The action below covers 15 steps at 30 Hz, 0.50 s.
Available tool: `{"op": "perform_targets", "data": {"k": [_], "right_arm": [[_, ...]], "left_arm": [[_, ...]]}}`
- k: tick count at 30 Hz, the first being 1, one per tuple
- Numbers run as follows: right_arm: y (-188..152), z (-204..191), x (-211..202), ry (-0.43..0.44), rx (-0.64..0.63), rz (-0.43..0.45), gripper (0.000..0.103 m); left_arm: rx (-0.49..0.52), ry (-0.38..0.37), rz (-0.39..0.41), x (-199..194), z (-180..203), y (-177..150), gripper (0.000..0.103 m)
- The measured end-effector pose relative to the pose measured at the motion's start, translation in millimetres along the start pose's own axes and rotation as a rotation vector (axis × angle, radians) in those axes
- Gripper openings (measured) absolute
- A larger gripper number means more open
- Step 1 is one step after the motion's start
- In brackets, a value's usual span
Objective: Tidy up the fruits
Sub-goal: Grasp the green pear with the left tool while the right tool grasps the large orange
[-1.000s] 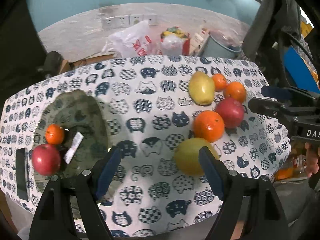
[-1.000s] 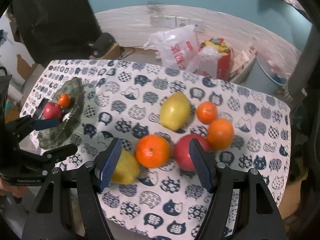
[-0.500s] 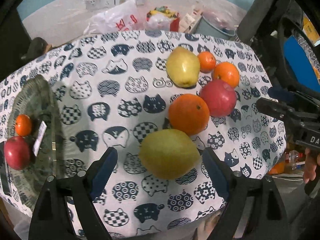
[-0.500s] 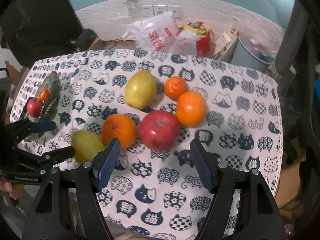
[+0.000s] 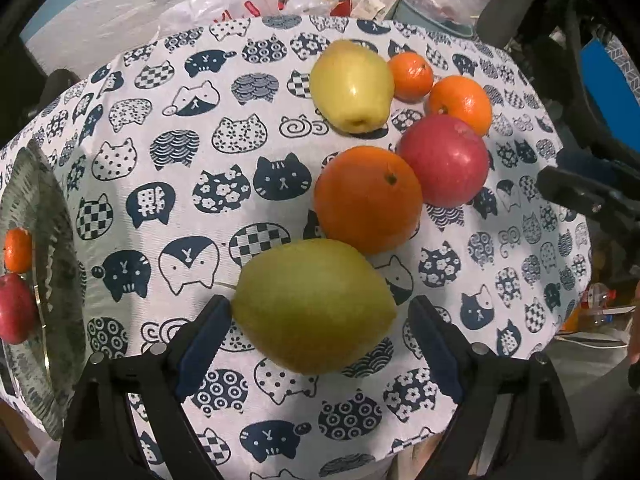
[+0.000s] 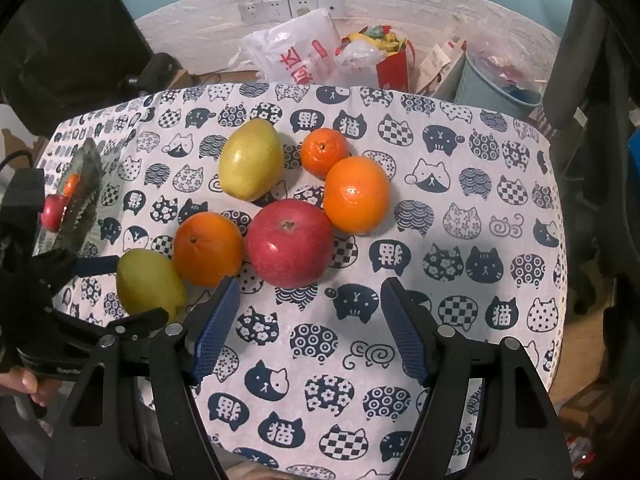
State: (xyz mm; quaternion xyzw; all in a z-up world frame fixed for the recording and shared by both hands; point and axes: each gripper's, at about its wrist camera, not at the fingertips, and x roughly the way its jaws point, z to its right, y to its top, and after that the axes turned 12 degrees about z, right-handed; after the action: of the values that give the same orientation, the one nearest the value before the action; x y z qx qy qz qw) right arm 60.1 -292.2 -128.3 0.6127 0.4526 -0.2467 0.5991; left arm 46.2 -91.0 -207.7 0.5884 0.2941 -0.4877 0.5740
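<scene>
Both grippers point steeply down at a table under a cat-print cloth [image 5: 192, 152], each camera looking along its own two black fingers with blue pads.

The left gripper [image 5: 316, 344] fills the bottom of the left wrist view. Its jaws have just been opening and now stand wide on either side of the green pear [image 5: 314, 306], which lies on the cloth at lower centre. The left pad's tip comes right up to the pear's pointed end and may brush it; the right pad stands just clear of the fruit, so the pear is framed, not clamped. In the right wrist view this gripper [image 6: 132, 288] shows at the left edge with the same pear [image 6: 150, 284] between its fingers, and a hand [image 6: 28, 386] grips its handle at lower left.

The right gripper [image 6: 310, 328] hangs over bare cloth at lower centre of its own view, jaws about half apart and empty. The red apple [image 6: 290, 242] sits just above the gap, untouched.

An orange [image 5: 368, 198] touches the pear's upper right. Beyond lie a yellow pear [image 5: 352, 86], a second orange [image 5: 460, 104] and a small mandarin [image 5: 410, 76]. At the left edge a glass plate [image 5: 52, 280] holds a small apple [image 5: 14, 308] and a small orange [image 5: 18, 250]
</scene>
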Motion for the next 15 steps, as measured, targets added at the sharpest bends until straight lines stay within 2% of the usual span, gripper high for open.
{"op": "perform_targets", "data": {"k": [7,15], "right_arm": [[-0.9,6.1,7.8,-0.005,0.008,-0.013,0.073],[-2.1,16.4,15.3,-0.017,0.027,-0.024,0.073]], "left_arm": [[0.022,0.007,-0.049,25.8,3.6,-3.2,0.091],[0.053,-0.004,-0.035,31.6,6.3,-4.0,0.088]]}}
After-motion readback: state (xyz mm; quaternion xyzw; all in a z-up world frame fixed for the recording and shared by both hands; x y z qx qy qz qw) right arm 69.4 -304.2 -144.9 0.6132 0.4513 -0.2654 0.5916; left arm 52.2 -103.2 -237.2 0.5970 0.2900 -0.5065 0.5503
